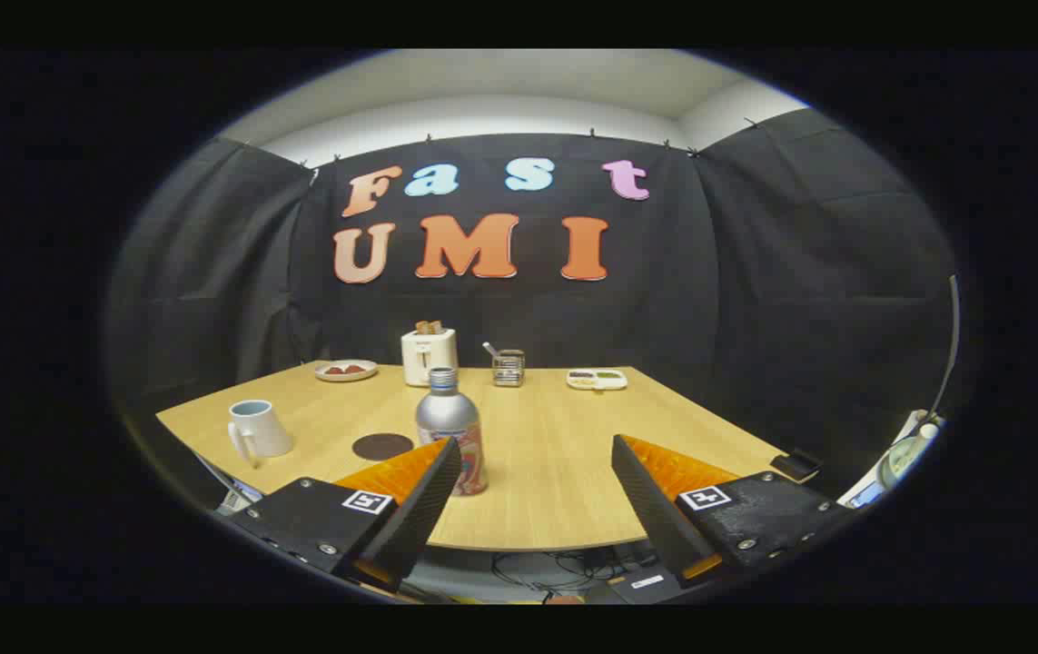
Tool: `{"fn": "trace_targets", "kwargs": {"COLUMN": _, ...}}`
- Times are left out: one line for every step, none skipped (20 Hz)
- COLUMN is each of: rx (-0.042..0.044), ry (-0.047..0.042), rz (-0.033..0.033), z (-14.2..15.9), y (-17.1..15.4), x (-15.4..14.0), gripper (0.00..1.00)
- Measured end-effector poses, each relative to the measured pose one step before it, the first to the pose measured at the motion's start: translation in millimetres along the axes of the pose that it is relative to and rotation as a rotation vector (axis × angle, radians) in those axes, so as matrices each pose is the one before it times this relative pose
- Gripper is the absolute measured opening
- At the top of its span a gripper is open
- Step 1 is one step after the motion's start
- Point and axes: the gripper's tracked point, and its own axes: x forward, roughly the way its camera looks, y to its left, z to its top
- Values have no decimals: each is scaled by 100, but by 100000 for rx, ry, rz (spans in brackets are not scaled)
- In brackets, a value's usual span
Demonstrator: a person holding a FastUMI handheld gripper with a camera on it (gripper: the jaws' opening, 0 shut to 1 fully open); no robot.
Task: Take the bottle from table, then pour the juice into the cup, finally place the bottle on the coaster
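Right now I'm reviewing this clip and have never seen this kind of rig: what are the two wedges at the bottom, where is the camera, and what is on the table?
The two wedges are the fingers of a hand-held gripper that a person carries; no robot arm is involved. The camera rides on the gripper and looks forward along the fingers, hence the round fisheye picture.

The fingers are spread open and hold nothing. Ahead lies a wooden table. A silver bottle stands upright just ahead of the left finger, partly behind its tip. To its left lies a dark round coaster, and further left a pale cup with a handle. Along the far edge sit a plate, a toaster, a small wire holder and a divided tray. Nothing is picked up yet.
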Motion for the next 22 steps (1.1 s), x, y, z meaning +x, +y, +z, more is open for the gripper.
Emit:
{"fn": "trace_targets", "kwargs": {"rx": -1076, "ry": 391, "rz": 1899, "z": -767, "y": 783, "x": -450, "gripper": 99}}
{"fn": "trace_targets", "kwargs": {"rx": -1836, "ry": 661, "rz": 17, "z": -515, "y": -33, "x": -204, "gripper": 99}}
{"fn": "trace_targets", "kwargs": {"rx": -2393, "ry": -157, "rz": 138, "z": -179, "y": 95, "x": -296, "gripper": 99}}
{"fn": "trace_targets", "kwargs": {"rx": -1369, "ry": -1160, "rz": -88, "z": 134, "y": 64, "x": -451, "gripper": 99}}
{"fn": "trace_targets", "kwargs": {"rx": 284, "ry": -2382, "rz": 682, "z": 397, "y": 274, "x": -307, "gripper": 99}}
{"fn": "trace_targets", "kwargs": {"rx": 882, "ry": 186, "rz": 910, "z": 20, "y": 339, "x": -93, "gripper": 99}}
{"fn": "trace_targets", "kwargs": {"rx": 1109, "ry": -785, "rz": 717, "z": 484, "y": 128, "x": -340, "gripper": 99}}
{"fn": "trace_targets", "kwargs": {"rx": 1630, "ry": -2565, "rz": -143, "z": 697, "y": -20, "x": 50, "gripper": 99}}
{"fn": "trace_targets", "kwargs": {"rx": 1372, "ry": -1089, "rz": 502, "z": 276, "y": 85, "x": 398, "gripper": 99}}
{"fn": "trace_targets", "kwargs": {"rx": 1250, "ry": 450, "rz": 102, "z": 56, "y": 77, "x": 146, "gripper": 99}}
{"fn": "trace_targets", "kwargs": {"rx": 1026, "ry": 1073, "rz": -562, "z": -52, "y": -150, "x": 238, "gripper": 98}}
{"fn": "trace_targets", "kwargs": {"rx": 504, "ry": 226, "rz": -286, "z": 311, "y": -75, "x": 170, "gripper": 99}}
{"fn": "trace_targets", "kwargs": {"rx": -279, "ry": 75, "rz": 107, "z": 279, "y": 27, "x": 152, "gripper": 99}}
{"fn": "trace_targets", "kwargs": {"rx": -632, "ry": -315, "rz": 80, "z": 366, "y": 56, "x": 74, "gripper": 99}}
{"fn": "trace_targets", "kwargs": {"rx": -613, "ry": -407, "rz": -417, "z": 264, "y": -83, "x": 85, "gripper": 99}}
{"fn": "trace_targets", "kwargs": {"rx": -674, "ry": -436, "rz": -123, "z": 159, "y": 43, "x": 88, "gripper": 99}}
{"fn": "trace_targets", "kwargs": {"rx": -399, "ry": -334, "rz": 125, "z": 213, "y": 107, "x": -14, "gripper": 99}}
{"fn": "trace_targets", "kwargs": {"rx": -85, "ry": 4, "rz": 190, "z": 87, "y": 98, "x": 15, "gripper": 99}}
{"fn": "trace_targets", "kwargs": {"rx": -49, "ry": 290, "rz": 521, "z": -24, "y": 165, "x": 198, "gripper": 99}}
{"fn": "trace_targets", "kwargs": {"rx": -47, "ry": 428, "rz": 314, "z": 13, "y": 218, "x": 130, "gripper": 99}}
{"fn": "trace_targets", "kwargs": {"rx": -22, "ry": 449, "rz": -153, "z": -111, "y": -65, "x": 255, "gripper": 99}}
{"fn": "trace_targets", "kwargs": {"rx": -230, "ry": 252, "rz": 26, "z": 86, "y": 36, "x": 308, "gripper": 99}}
